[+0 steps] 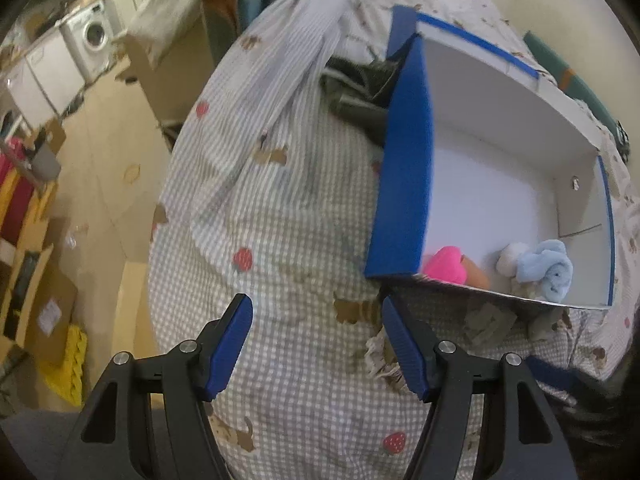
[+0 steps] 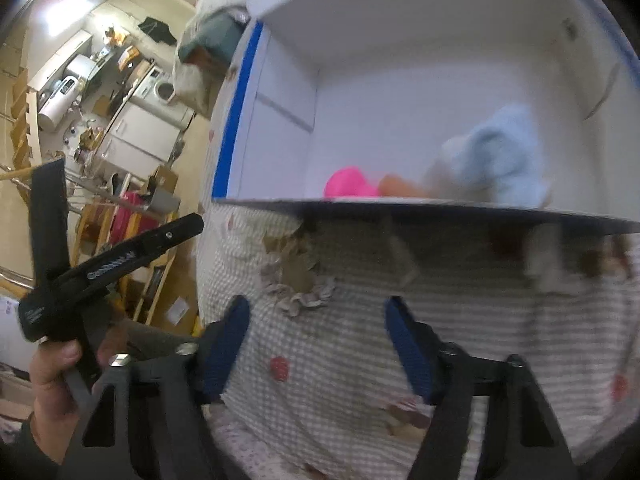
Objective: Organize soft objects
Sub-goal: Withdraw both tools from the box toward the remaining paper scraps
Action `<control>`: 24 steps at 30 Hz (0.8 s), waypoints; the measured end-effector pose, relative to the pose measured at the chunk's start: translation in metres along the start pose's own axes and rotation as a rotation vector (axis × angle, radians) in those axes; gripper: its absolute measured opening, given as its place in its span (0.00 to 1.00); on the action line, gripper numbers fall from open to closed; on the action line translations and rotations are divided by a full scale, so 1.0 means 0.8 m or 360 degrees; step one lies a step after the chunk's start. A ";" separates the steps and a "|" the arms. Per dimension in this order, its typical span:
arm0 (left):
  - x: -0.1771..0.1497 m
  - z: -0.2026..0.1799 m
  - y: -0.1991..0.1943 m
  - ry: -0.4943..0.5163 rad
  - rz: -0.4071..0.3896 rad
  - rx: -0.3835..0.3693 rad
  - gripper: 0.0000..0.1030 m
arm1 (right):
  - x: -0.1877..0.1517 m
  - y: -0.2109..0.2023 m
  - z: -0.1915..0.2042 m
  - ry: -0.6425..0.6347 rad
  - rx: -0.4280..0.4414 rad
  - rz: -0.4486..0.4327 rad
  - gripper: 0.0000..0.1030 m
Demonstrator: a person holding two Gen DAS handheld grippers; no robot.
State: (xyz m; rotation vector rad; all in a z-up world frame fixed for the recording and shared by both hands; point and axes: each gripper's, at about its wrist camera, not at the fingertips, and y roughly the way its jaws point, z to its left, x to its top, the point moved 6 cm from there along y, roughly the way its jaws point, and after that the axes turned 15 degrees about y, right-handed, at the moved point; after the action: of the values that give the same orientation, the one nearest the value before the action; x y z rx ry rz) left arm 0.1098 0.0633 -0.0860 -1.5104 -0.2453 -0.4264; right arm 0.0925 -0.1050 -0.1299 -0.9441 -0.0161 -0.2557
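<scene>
A blue-and-white cardboard box (image 1: 404,168) lies open on a checked bedspread (image 1: 280,240). Inside it are a pink soft toy (image 1: 446,264), an orange piece (image 1: 476,274), a white ball (image 1: 510,258) and a light-blue rolled cloth (image 1: 546,266). My left gripper (image 1: 316,342) is open and empty over the bedspread, just left of the box's near corner. In the right wrist view the box (image 2: 360,92) shows the pink toy (image 2: 350,184), the orange piece (image 2: 400,186) and the blue cloth (image 2: 500,156). A brown frilled soft piece (image 2: 298,276) lies in front of the box. My right gripper (image 2: 316,340) is open and empty just before it.
Dark clothing (image 1: 356,92) is heaped behind the box. A striped sheet (image 1: 296,40) drapes at the back. Left of the bed is a wooden floor (image 1: 92,184) with cardboard boxes (image 1: 44,312) and a washing machine (image 1: 94,34). A hand (image 2: 56,376) holds the left gripper's handle.
</scene>
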 end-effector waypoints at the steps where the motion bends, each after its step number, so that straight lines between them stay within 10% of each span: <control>1: -0.003 0.003 0.004 -0.0022 0.0025 -0.0011 0.63 | 0.000 0.012 0.004 0.0001 0.0013 0.0031 0.52; 11: -0.018 0.010 0.047 -0.0190 0.0241 -0.0112 0.63 | 0.011 0.104 0.034 -0.0006 -0.0068 0.0142 0.41; 15: -0.019 0.014 0.053 -0.0225 0.0261 -0.0116 0.63 | 0.010 0.117 0.036 -0.0050 -0.0075 0.0146 0.10; 24: -0.014 -0.004 0.067 -0.0215 0.0335 -0.0142 0.63 | 0.016 0.067 0.022 -0.0003 0.0028 0.0057 0.08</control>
State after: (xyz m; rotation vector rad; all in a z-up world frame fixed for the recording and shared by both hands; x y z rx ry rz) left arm 0.1216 0.0619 -0.1392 -1.6357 -0.1723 -0.1700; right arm 0.1183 -0.0635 -0.1605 -0.9262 -0.0034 -0.2210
